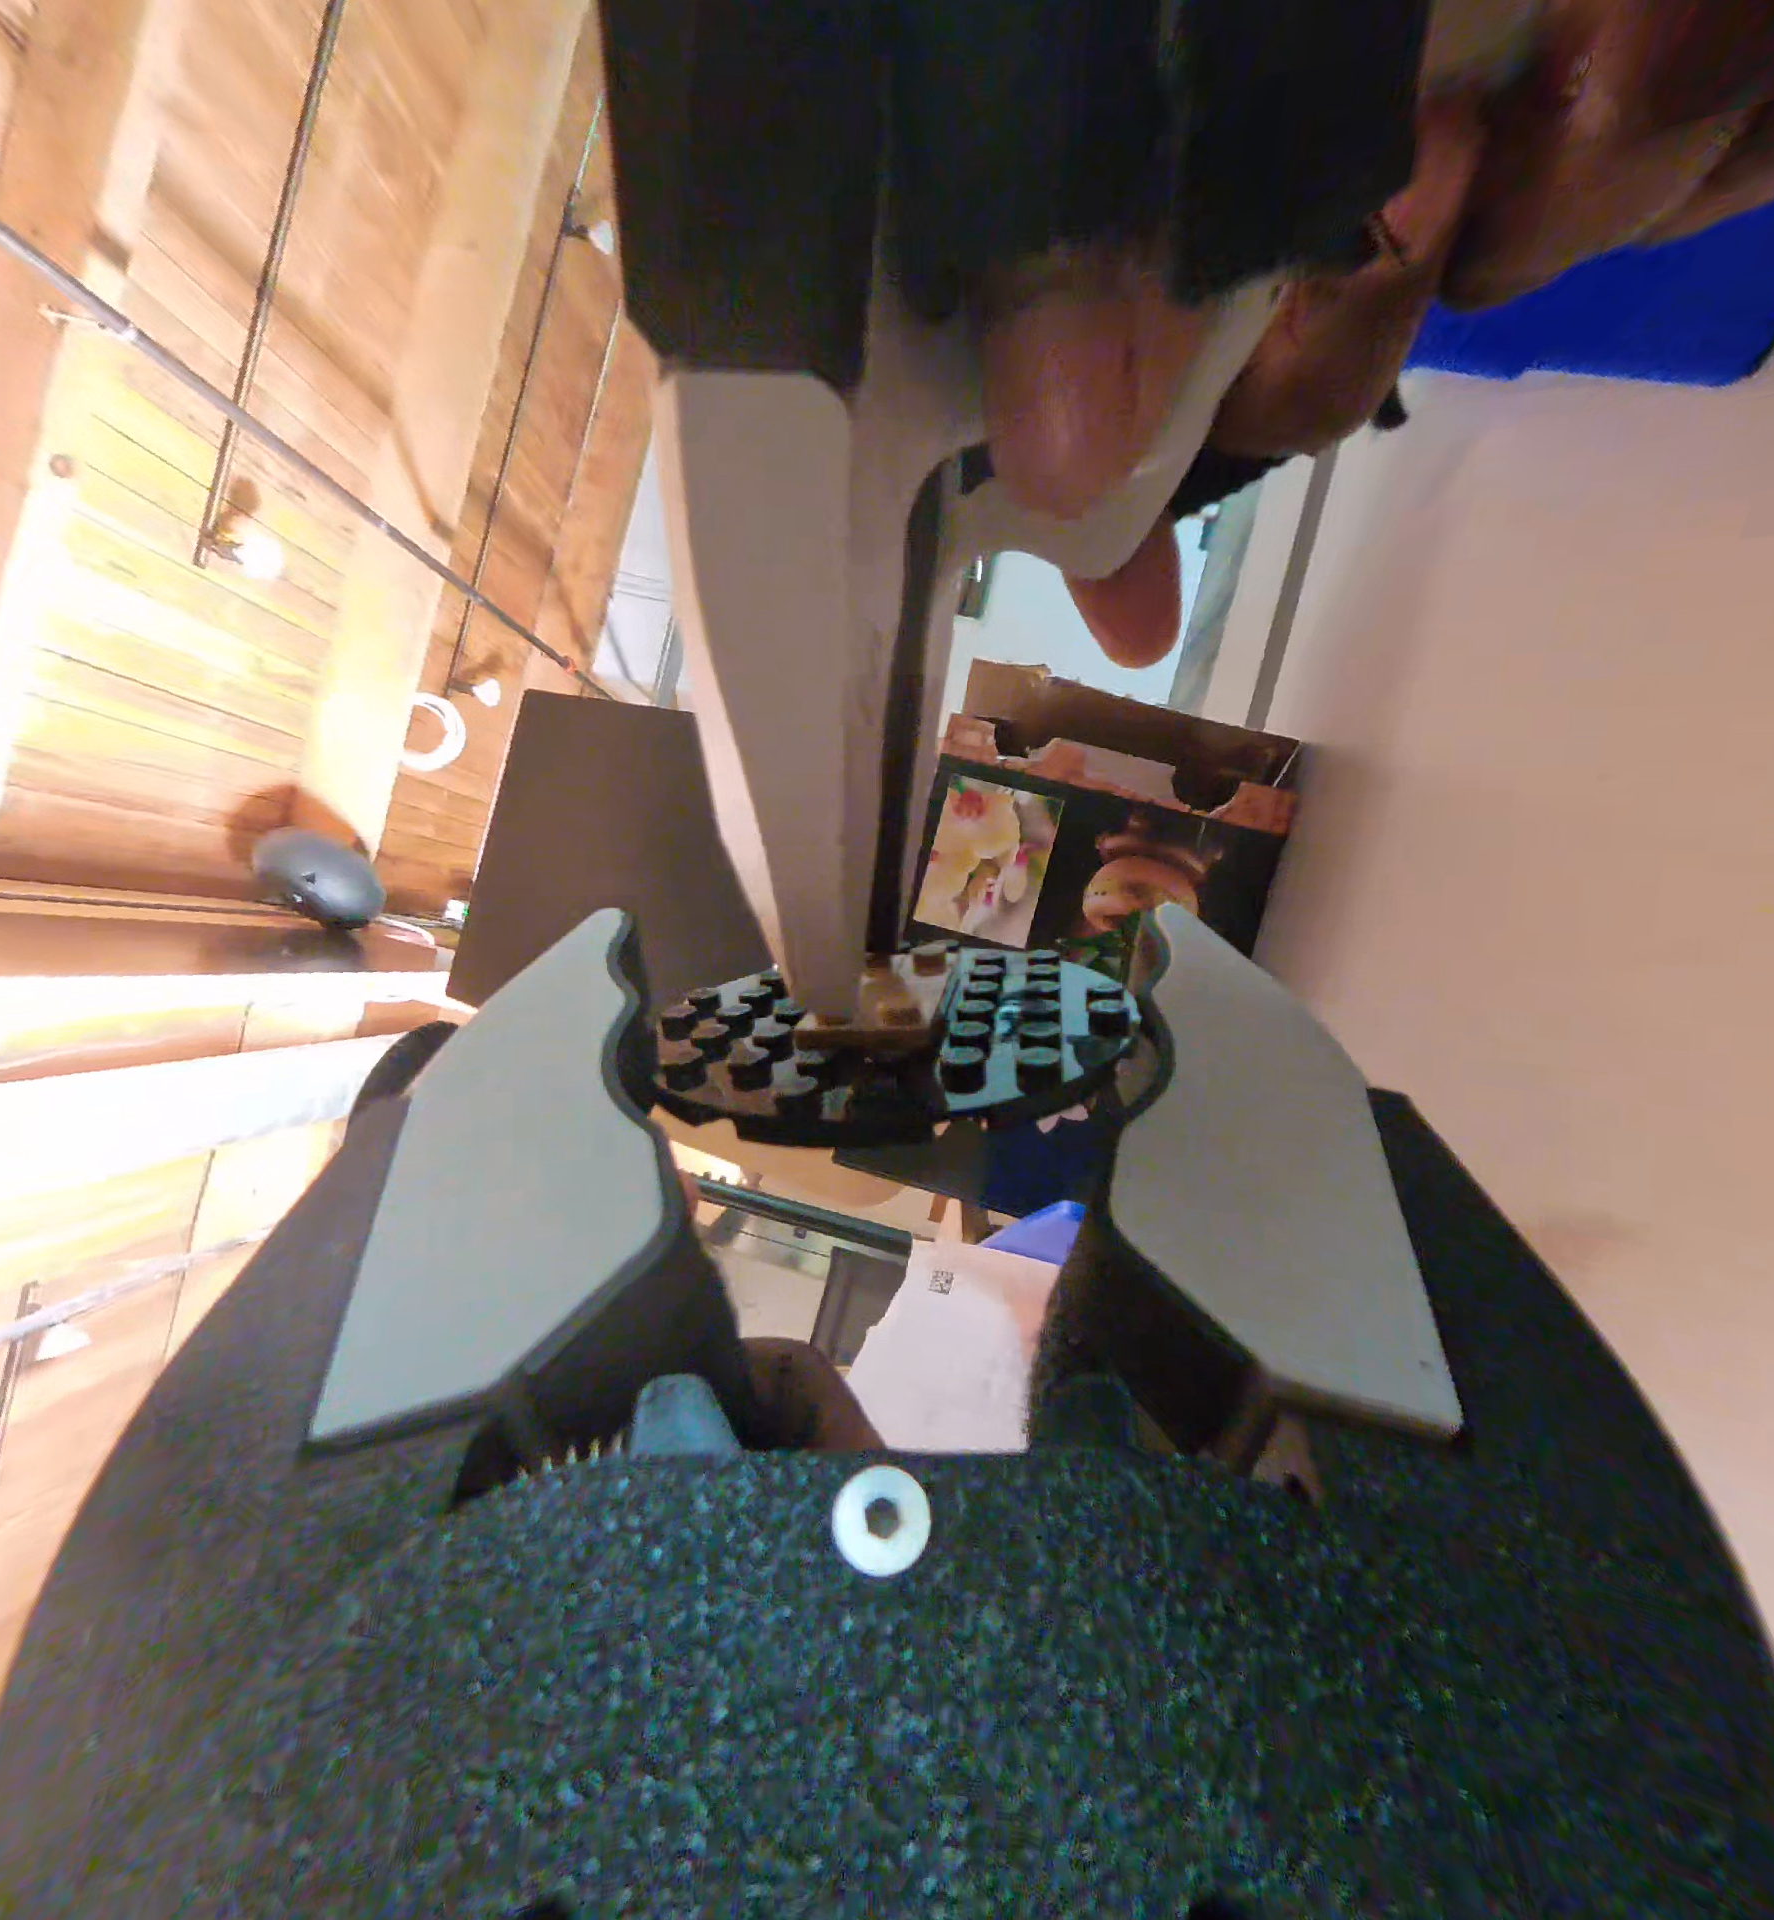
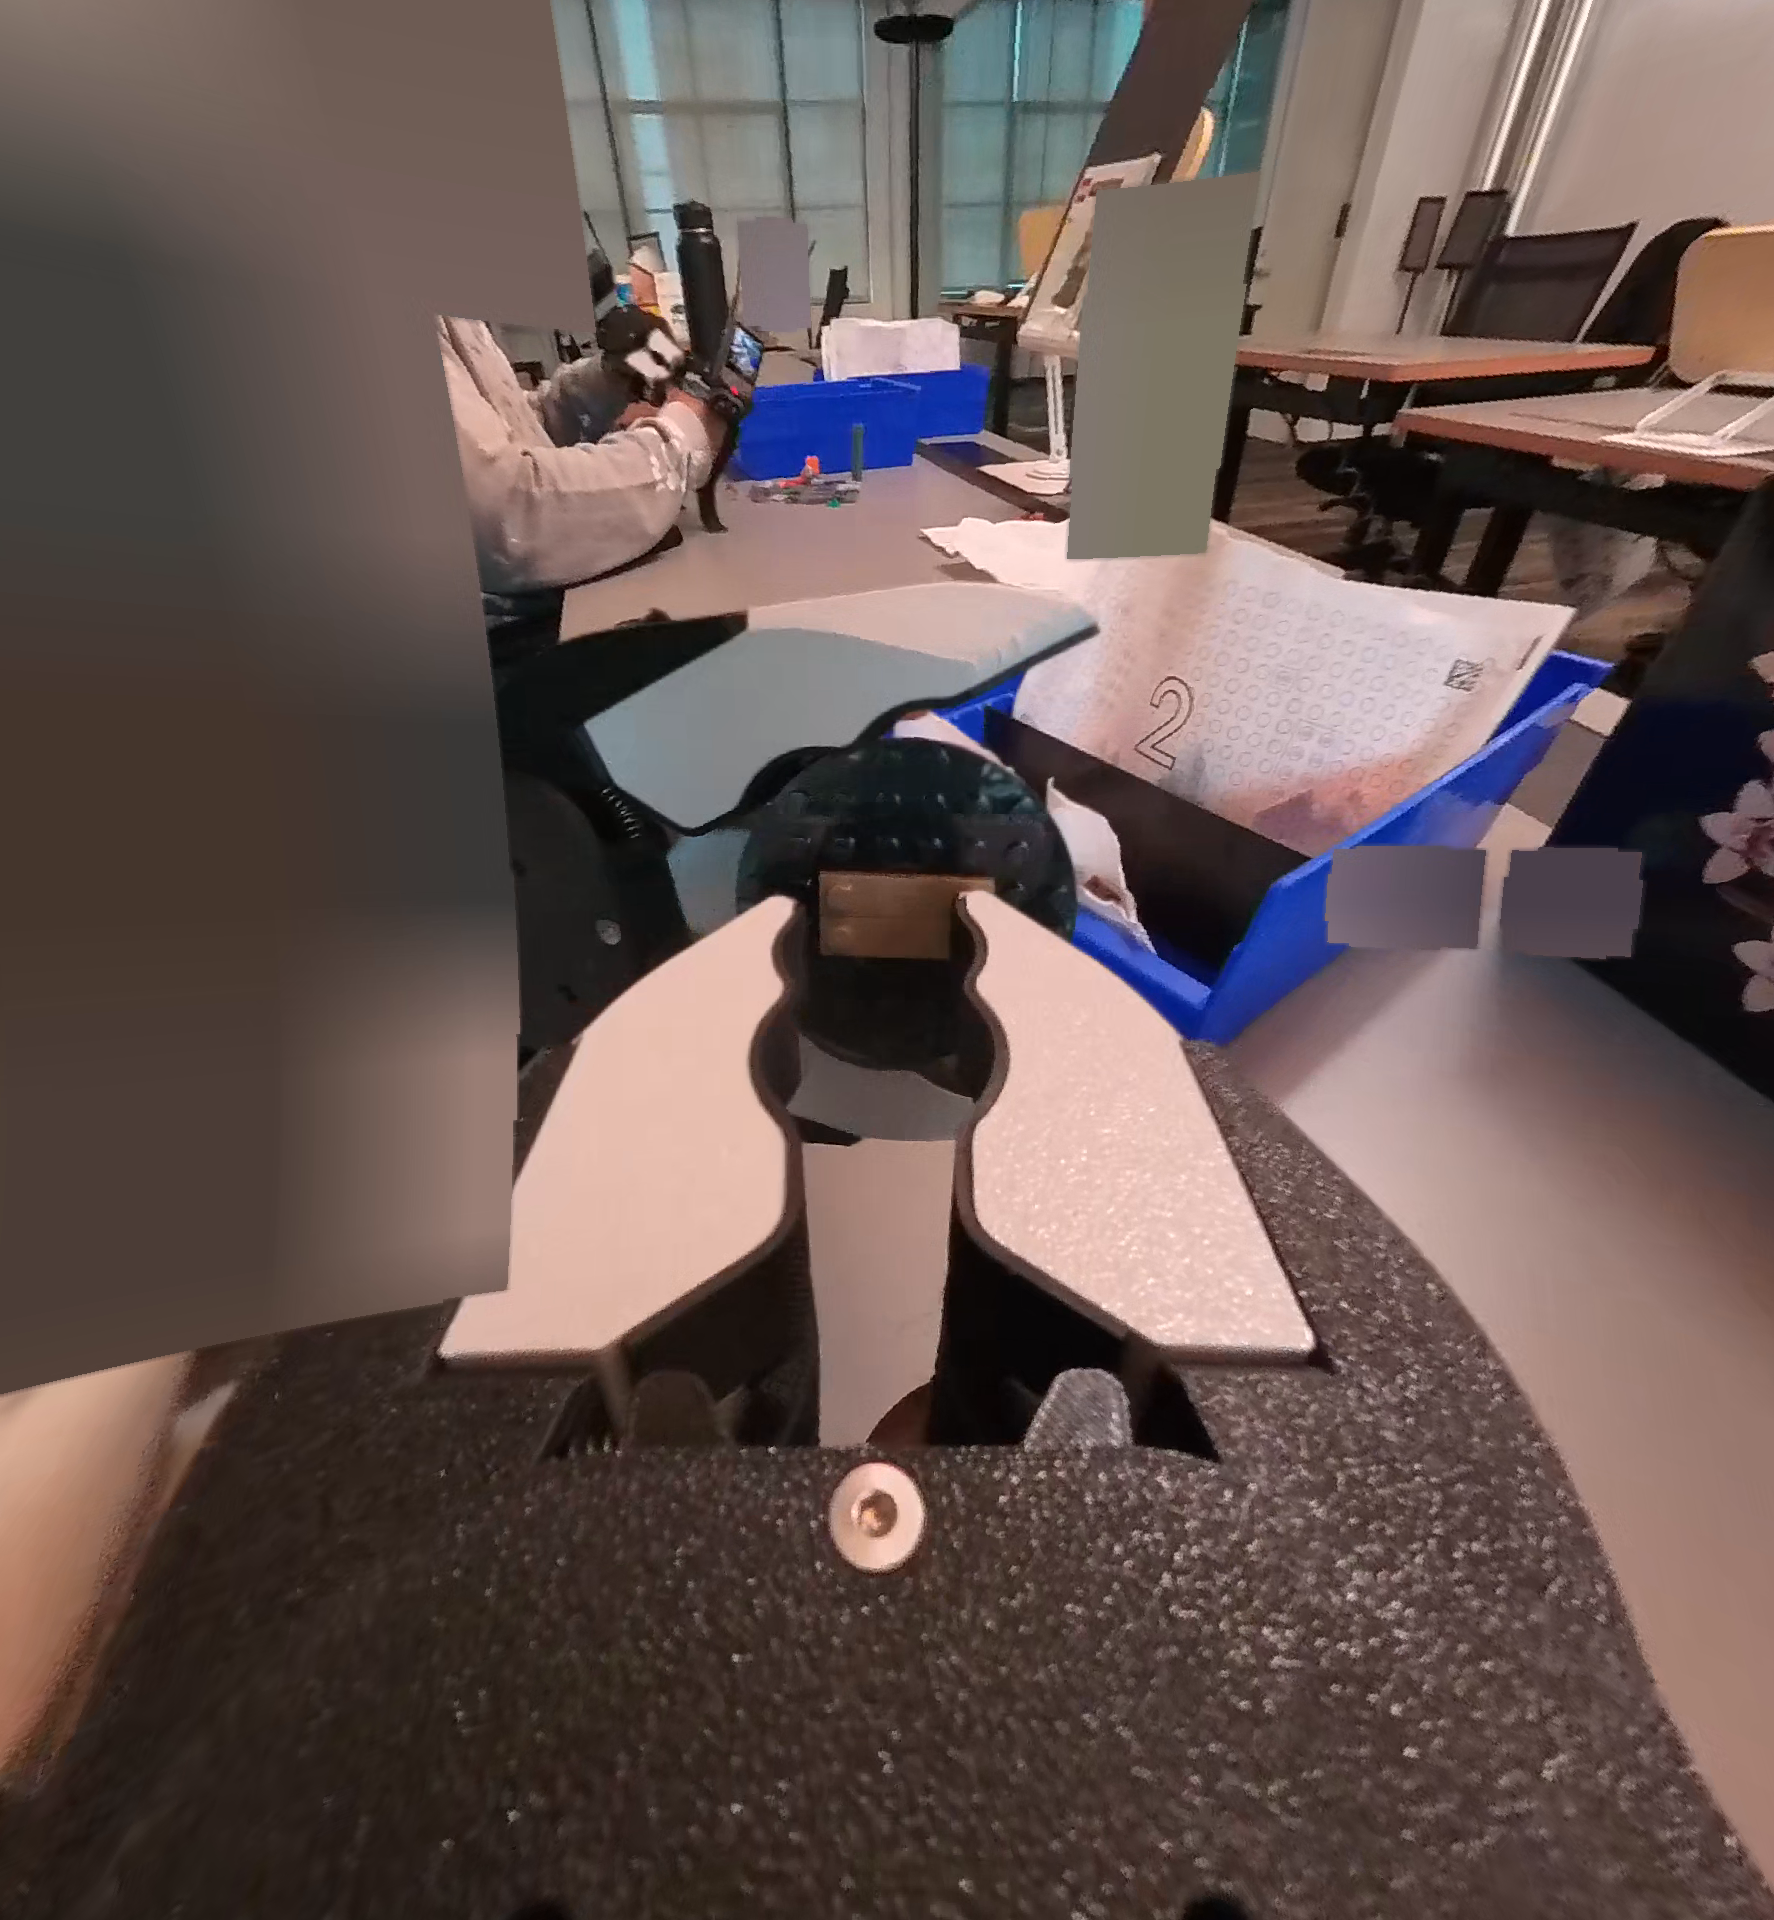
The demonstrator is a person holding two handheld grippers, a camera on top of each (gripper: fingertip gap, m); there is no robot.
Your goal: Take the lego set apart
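Between left tool (image 1: 893, 1023) tips, black round plate (image 1: 1049, 1049), right tool (image 2: 888, 914) gripping tan brick (image 2: 885, 914)

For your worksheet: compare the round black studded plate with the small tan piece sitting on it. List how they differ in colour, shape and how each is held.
Colour: the round black plate is black; the tan piece is tan-brown.
Shape and size: the plate is a wide disc; the tan piece is small and rectangular, covering only its centre.
Hold: the left gripper clamps the plate's rim; the right gripper pinches the tan piece's sides.
Shared: both are studded Lego parts, joined together.
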